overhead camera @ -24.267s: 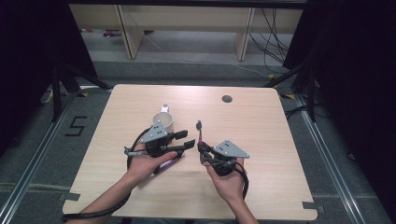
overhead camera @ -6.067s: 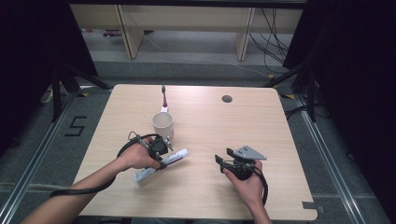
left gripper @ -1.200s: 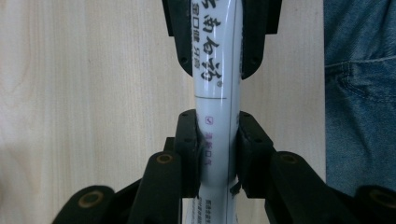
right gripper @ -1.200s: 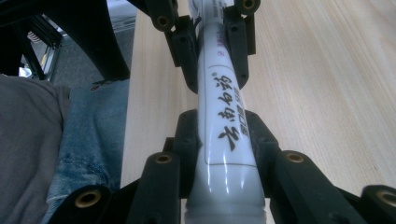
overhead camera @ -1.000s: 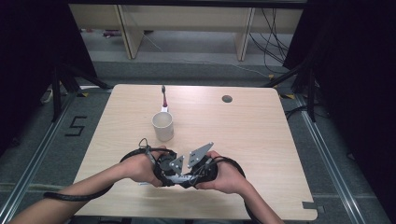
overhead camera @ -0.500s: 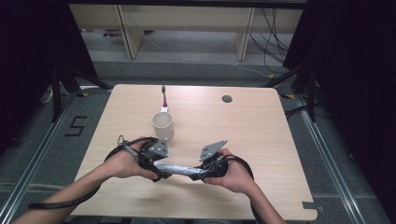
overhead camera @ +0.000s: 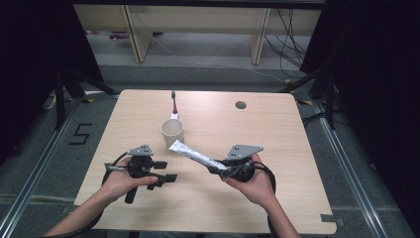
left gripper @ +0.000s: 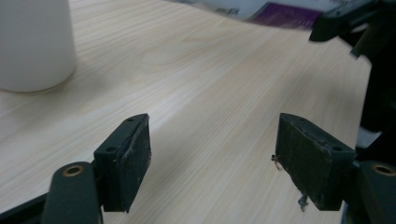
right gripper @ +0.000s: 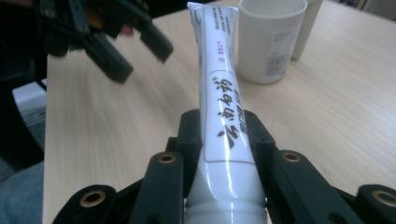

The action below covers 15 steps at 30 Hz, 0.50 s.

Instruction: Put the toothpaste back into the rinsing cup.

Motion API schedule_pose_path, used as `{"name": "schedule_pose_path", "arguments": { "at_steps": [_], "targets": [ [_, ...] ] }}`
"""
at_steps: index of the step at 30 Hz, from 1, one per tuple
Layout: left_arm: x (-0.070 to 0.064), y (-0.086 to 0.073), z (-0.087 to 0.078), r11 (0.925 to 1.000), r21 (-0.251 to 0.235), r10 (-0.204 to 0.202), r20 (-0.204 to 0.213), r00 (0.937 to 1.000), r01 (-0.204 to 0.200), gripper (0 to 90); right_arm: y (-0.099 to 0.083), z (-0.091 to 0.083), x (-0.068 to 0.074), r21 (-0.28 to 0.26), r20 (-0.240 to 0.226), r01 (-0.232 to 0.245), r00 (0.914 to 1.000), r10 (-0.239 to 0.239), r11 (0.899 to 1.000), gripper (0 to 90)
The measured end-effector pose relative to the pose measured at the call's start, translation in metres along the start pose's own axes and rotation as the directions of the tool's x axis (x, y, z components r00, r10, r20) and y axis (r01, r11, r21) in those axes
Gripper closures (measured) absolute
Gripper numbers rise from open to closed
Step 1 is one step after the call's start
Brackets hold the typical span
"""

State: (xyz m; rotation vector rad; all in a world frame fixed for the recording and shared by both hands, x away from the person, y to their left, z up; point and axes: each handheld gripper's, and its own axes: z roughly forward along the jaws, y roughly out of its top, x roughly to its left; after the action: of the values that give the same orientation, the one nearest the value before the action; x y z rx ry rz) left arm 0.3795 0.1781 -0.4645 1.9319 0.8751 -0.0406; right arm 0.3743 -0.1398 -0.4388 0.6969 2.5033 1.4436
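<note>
Right hand-held gripper [overhead camera: 214,168] clamps a white toothpaste tube [overhead camera: 195,154] near its cap end; jaws pressed against both sides of the tube, seen plainly in the right gripper view [right gripper: 224,140]. Tube [right gripper: 219,84] juts forward from the jaws, raised off the surface [overhead camera: 277,134], its flat crimped end pointing toward the white cup [overhead camera: 172,133] and ending just beside it, not clearly touching. Black print and a purple patch on the tube.

Left hand-held gripper [overhead camera: 166,177] spread wide, nothing between the pads [left gripper: 130,154]; held low over bare wood [left gripper: 210,107]. Tube lies well apart from it, up and to the right in the high view; in the left gripper view the tube's purple part [left gripper: 280,9] crosses the top edge, beyond the open jaws, with the cup [left gripper: 32,42] at upper left.

Cup [right gripper: 268,37] stands upright near the middle of the surface. Behind it, toward the far edge, a toothbrush [overhead camera: 173,101] lies flat, dark head away from the person.

Both hands grip their tools from below the near edge, left hand [overhead camera: 121,181], right hand [overhead camera: 252,181]
</note>
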Motion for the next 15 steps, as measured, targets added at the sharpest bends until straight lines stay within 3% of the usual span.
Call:
{"name": "schedule_pose_path", "arguments": {
  "at_steps": [6,7,9,13,15],
  "targets": [
    [-0.007,0.009,0.011,0.9916,-0.091,-0.085,0.081,0.9931,0.092,28.1,0.005,0.006,0.003,-0.027,0.006,0.016,0.9998,-0.016,1.000,73.4],
    [-0.007,0.010,0.012,0.9902,-0.096,-0.093,0.086,0.9920,0.101,28.1,0.005,0.007,0.004,-0.025,-0.002,-0.001,1.0000,0.001,1.000,73.3],
    [-0.009,0.013,0.012,0.9850,-0.120,-0.114,0.086,0.9897,0.124,28.2,0.005,0.009,0.004,-0.032,-0.002,0.014,0.9999,-0.014,0.999,73.4],
    [-0.010,0.018,0.013,0.9765,-0.161,-0.127,0.110,0.9857,0.144,28.3,0.005,0.009,0.005,-0.043,0.009,0.027,0.9996,-0.027,0.999,73.3],
    [-0.010,0.019,0.014,0.9756,-0.161,-0.130,0.121,0.9841,0.149,28.3,0.005,0.011,0.007,-0.049,0.000,0.002,1.0000,-0.002,0.999,73.3]
  ]
}}
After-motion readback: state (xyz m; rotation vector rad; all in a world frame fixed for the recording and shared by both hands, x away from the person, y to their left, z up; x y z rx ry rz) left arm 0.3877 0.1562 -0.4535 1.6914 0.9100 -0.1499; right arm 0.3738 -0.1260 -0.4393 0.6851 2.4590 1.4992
